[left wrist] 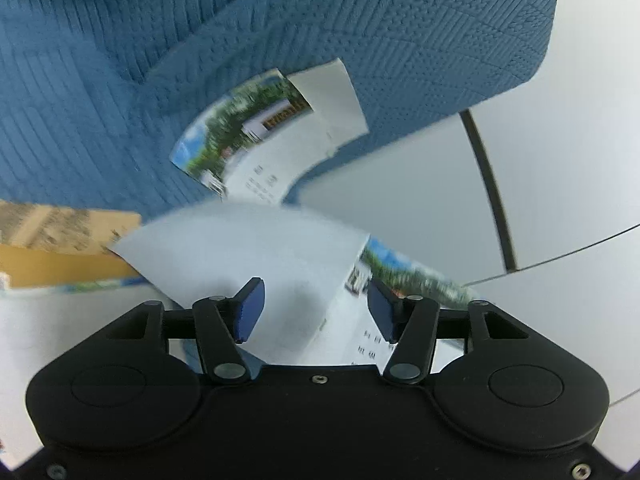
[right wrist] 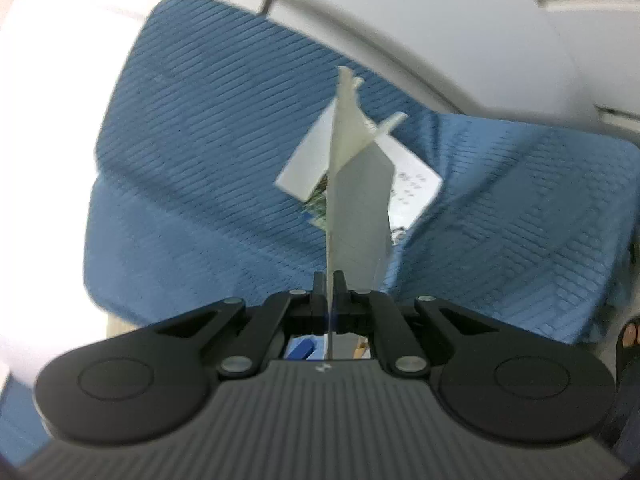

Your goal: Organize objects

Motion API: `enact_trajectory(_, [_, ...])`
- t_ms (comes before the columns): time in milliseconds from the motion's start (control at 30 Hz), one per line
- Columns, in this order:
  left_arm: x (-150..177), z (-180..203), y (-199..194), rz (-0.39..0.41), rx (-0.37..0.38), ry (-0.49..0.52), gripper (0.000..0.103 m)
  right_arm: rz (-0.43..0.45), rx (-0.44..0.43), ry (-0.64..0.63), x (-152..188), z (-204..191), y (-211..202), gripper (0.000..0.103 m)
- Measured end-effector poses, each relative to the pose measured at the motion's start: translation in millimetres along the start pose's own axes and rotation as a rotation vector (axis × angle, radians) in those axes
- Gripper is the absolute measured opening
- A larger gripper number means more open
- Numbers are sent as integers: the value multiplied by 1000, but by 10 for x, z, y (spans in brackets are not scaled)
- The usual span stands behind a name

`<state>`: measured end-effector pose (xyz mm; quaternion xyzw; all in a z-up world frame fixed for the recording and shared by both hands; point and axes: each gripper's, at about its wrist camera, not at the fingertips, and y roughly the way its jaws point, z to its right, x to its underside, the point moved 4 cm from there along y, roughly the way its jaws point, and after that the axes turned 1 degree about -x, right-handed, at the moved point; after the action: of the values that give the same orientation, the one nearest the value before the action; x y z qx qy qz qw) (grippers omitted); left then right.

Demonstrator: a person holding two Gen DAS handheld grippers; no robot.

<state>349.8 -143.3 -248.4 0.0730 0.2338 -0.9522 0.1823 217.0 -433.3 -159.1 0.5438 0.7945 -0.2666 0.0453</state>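
Two leaflets: one pinched in right tool, other on blue quilt.

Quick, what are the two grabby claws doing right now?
Left gripper: open, a paper leaflet lies between its pads, not pinched.
Right gripper: closed, pinching a white paper sheet edge-on.
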Motion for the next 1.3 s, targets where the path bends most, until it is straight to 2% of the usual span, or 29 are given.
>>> enact_trajectory(167, [36, -76, 66, -47, 85, -85, 67, -21, -76, -43, -55, -312, -51, 5])
enact_trajectory(333, [99, -82, 27, -88, 258, -167, 81, -40, -145, -40, -78, -566, -17, 5])
enact_trajectory(567, [209, -93, 0, -134, 402, -255, 82, -72, -224, -11, -77, -828, -3, 5])
enact_trajectory(700, [278, -144, -105, -122, 475, -303, 80, -100, -235, -2, -29, -871, 49, 5])
enact_trajectory(767, [325, -196, -173, -127, 490, -328, 72, -130, -229, -1, 13, -860, 97, 5])
enact_trajectory(833, [363, -247, -260, -118, 491, -332, 63, -155, -212, -4, 65, -840, 137, 5])
enact_trajectory(933, [410, -331, -416, -90, 464, -325, 42, -198, -187, -29, 155, -818, 213, 5])
enact_trajectory(1000, [449, -383, -553, -46, 393, -297, 29, -229, -159, -51, 219, -784, 250, 5])
enact_trajectory(1033, [465, -400, -607, -31, 369, -286, 20, -242, -143, -66, 243, -773, 280, 5])
enact_trajectory(1067, [496, -432, -685, -10, 335, -276, 16, -258, -129, -85, 281, -762, 308, 5])
enact_trajectory(1300, [806, -603, -1157, 100, 166, -202, 8, -360, -35, -215, 579, -684, 545, 6])
